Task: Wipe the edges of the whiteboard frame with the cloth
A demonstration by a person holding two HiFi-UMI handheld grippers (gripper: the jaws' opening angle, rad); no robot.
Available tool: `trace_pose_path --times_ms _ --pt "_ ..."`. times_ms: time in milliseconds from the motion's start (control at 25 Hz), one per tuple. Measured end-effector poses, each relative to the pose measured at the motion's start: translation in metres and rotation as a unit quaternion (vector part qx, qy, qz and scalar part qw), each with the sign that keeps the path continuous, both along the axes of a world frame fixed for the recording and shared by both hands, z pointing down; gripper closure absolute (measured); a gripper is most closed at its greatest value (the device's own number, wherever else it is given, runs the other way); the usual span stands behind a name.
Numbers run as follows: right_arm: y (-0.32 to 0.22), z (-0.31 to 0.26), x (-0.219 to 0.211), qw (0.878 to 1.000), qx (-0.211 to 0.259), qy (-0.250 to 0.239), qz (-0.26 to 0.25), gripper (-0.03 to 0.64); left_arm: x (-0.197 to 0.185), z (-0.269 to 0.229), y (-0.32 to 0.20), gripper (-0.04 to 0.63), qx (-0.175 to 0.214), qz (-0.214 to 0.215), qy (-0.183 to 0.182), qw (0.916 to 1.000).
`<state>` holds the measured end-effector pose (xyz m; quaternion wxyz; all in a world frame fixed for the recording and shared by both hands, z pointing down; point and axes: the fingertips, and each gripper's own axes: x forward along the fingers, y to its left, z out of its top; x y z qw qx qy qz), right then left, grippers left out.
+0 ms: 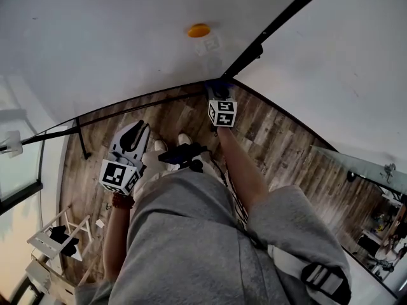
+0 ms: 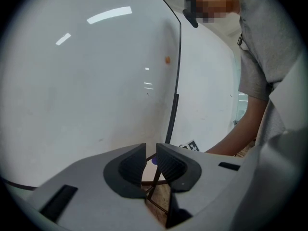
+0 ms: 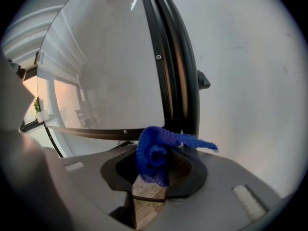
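The whiteboard (image 1: 114, 37) has a black frame (image 1: 280, 24) whose upright meets the bottom rail (image 1: 127, 110) low in the head view. My right gripper (image 1: 217, 91) is down at that corner, shut on a blue cloth (image 3: 155, 155). In the right gripper view the cloth's loose tail lies against the foot of the black upright (image 3: 175, 76). My left gripper (image 1: 135, 134) hangs to the left, off the board, its jaws nearly together with nothing between them (image 2: 150, 163). The left gripper view shows the black frame (image 2: 175, 95) ahead.
An orange magnet (image 1: 198, 30) sticks to the board above the right gripper. Wooden floor (image 1: 280, 151) lies below, with a black object (image 1: 184, 152) by the person's shoes. A white rack (image 1: 54, 237) stands at the lower left. A second board panel (image 1: 343, 75) is at right.
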<state>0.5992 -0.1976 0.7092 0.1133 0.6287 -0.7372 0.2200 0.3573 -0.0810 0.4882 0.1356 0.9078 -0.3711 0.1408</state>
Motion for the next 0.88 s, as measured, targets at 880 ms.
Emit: trace_pose_path --times_ms 880 --pt "-0.003 0.001 -0.061 0.999 -0.017 -0.004 -0.041 0.486 -0.057 0.016 -0.006 0.529 -0.01 -0.049 0.021 0.9986"
